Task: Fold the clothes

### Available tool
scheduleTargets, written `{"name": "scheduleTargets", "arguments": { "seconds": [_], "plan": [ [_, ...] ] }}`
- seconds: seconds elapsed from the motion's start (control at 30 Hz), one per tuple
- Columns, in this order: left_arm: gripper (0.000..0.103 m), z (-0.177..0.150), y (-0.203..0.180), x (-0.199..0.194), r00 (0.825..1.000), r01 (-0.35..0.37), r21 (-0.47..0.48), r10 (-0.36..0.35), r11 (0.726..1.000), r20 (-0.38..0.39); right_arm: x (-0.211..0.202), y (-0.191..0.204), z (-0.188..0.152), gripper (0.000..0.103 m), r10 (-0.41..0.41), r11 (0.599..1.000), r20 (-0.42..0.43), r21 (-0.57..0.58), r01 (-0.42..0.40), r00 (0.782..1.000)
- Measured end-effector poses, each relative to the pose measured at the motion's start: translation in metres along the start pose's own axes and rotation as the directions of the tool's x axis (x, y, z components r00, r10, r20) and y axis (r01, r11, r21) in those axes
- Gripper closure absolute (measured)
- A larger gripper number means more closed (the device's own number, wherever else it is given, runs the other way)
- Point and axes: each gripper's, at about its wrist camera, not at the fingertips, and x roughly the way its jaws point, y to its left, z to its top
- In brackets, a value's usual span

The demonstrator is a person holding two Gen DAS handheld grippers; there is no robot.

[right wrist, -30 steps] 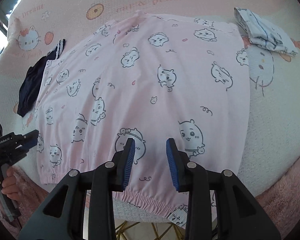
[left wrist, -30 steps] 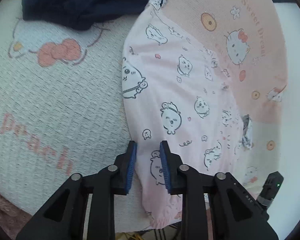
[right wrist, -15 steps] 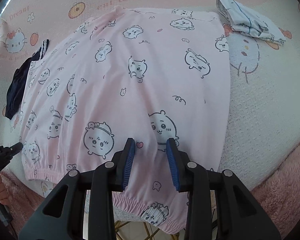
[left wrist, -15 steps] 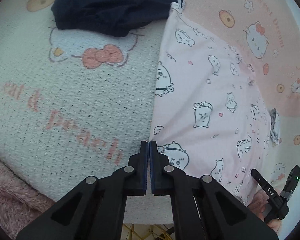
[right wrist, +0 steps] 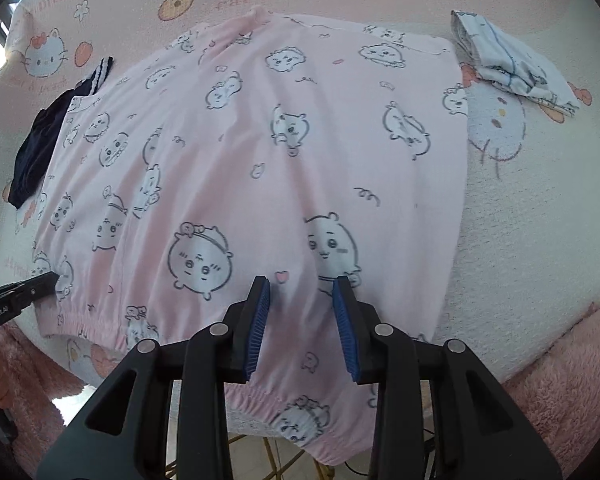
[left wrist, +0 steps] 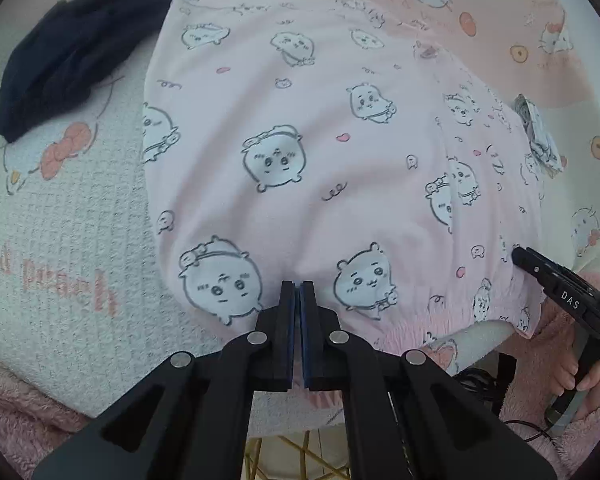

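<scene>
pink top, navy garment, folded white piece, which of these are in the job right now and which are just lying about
In the job:
- pink top
- left gripper, shut
- right gripper, open

Lying about:
- navy garment, beside the top
- folded white piece
- blanket underneath

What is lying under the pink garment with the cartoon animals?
The pink garment lies spread on a cat-print blanket. At its far left corner it overlaps a dark navy garment slightly. Whatever else may lie beneath its middle is covered and cannot be seen.
</scene>
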Motion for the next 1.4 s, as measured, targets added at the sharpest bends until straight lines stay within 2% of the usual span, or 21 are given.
{"name": "scheduleTargets", "arguments": {
  "seconds": [0.07, 0.17, 0.23, 0.3, 0.37, 0.43, 0.5, 0.6, 0.7, 0.8, 0.9, 0.97, 1.03, 1.07, 1.13, 1.17, 1.23, 1.27, 1.4],
  "plan": [
    [0.100, -0.002, 0.011, -0.006, 0.999, -0.041, -0.027, 0.041, 0.999, 0.004, -0.006, -0.016, -0.001, 0.066, 0.004, 0.999, 0.001, 0.053, -0.004, 1.000],
    [0.100, -0.002, 0.022, -0.011, 0.999, 0.045, -0.087, -0.044, 0.995, 0.010, -0.016, -0.027, -0.003, 0.064, -0.004, 0.995, 0.019, 0.098, 0.003, 1.000],
    [0.099, -0.001, 0.013, -0.014, 0.995, 0.100, -0.055, -0.099, 0.993, 0.020, -0.022, -0.022, -0.006, 0.062, 0.004, 0.997, 0.034, 0.078, -0.006, 0.999],
    [0.098, -0.002, -0.002, -0.013, 0.992, 0.125, -0.009, -0.125, 0.992, 0.018, -0.026, -0.012, -0.011, 0.062, 0.024, 0.999, 0.035, 0.047, -0.026, 0.999],
    [0.096, -0.005, -0.018, -0.007, 0.993, 0.119, 0.035, -0.119, 0.992, -0.010, -0.024, -0.005, -0.017, 0.062, 0.027, 0.999, 0.015, 0.016, -0.027, 1.000],
    [0.095, -0.008, -0.027, 0.002, 0.996, 0.071, 0.073, -0.067, 0.995, -0.055, -0.022, -0.004, -0.022, 0.062, 0.011, 1.000, -0.009, -0.006, -0.011, 1.000],
    [0.094, -0.010, -0.026, 0.001, 0.996, 0.055, 0.072, -0.050, 0.996, -0.072, -0.023, -0.022, -0.025, 0.062, -0.027, 0.999, -0.030, 0.017, 0.028, 0.999],
    [0.092, -0.012, -0.018, -0.007, 0.996, 0.067, 0.044, -0.064, 0.997, -0.066, -0.042, -0.071, -0.021, 0.062, 0.009, 0.987, 0.002, 0.161, -0.009, 1.000],
    [0.091, -0.008, -0.013, -0.013, 0.994, 0.105, 0.020, -0.104, 0.994, -0.036, -0.056, -0.106, -0.014, 0.061, 0.046, 0.967, 0.052, 0.249, -0.058, 0.998],
    [0.091, 0.003, -0.014, -0.013, 0.994, 0.108, 0.001, -0.107, 0.994, -0.003, -0.046, -0.128, -0.007, 0.061, 0.083, 0.951, 0.055, 0.294, -0.096, 0.995],
    [0.091, 0.011, -0.004, -0.013, 0.990, 0.135, -0.044, -0.134, 0.990, 0.031, -0.016, -0.146, -0.001, 0.060, 0.180, 0.900, 0.025, 0.399, -0.175, 0.983],
    [0.091, 0.010, 0.004, -0.015, 0.985, 0.167, -0.077, -0.163, 0.983, 0.058, -0.009, -0.148, 0.003, 0.057, 0.212, 0.871, 0.054, 0.442, -0.213, 0.976],
    [0.090, 0.010, 0.012, -0.016, 0.984, 0.168, -0.093, -0.162, 0.981, 0.069, -0.007, -0.146, 0.015, 0.057, 0.253, 0.862, 0.077, 0.434, -0.261, 0.964],
    [0.090, 0.010, 0.015, -0.016, 0.985, 0.165, -0.100, -0.158, 0.981, 0.073, -0.004, -0.144, 0.020, 0.057, 0.272, 0.861, 0.078, 0.424, -0.279, 0.959],
    [0.090, 0.010, 0.021, -0.014, 0.986, 0.160, -0.111, -0.153, 0.981, 0.069, 0.002, -0.133, 0.025, 0.057, 0.256, 0.878, 0.067, 0.403, -0.260, 0.964],
    [0.090, 0.010, 0.022, -0.012, 0.986, 0.158, -0.115, -0.151, 0.981, 0.067, 0.002, -0.130, 0.027, 0.061, 0.234, 0.887, 0.070, 0.394, -0.242, 0.970],
    [0.090, 0.010, 0.023, -0.010, 0.987, 0.156, -0.113, -0.150, 0.981, 0.064, 0.005, -0.125, 0.032, 0.079, 0.188, 0.907, 0.057, 0.373, -0.196, 0.980],
    [0.090, 0.011, 0.021, -0.009, 0.987, 0.155, -0.110, -0.149, 0.982, 0.062, 0.005, -0.123, 0.033, 0.096, 0.163, 0.920, 0.048, 0.354, -0.169, 0.985],
    [0.090, 0.015, 0.016, -0.007, 0.987, 0.156, -0.104, -0.150, 0.982, 0.057, 0.001, -0.112, 0.033, 0.101, 0.123, 0.952, 0.052, 0.276, -0.133, 0.991]
  ]
}}
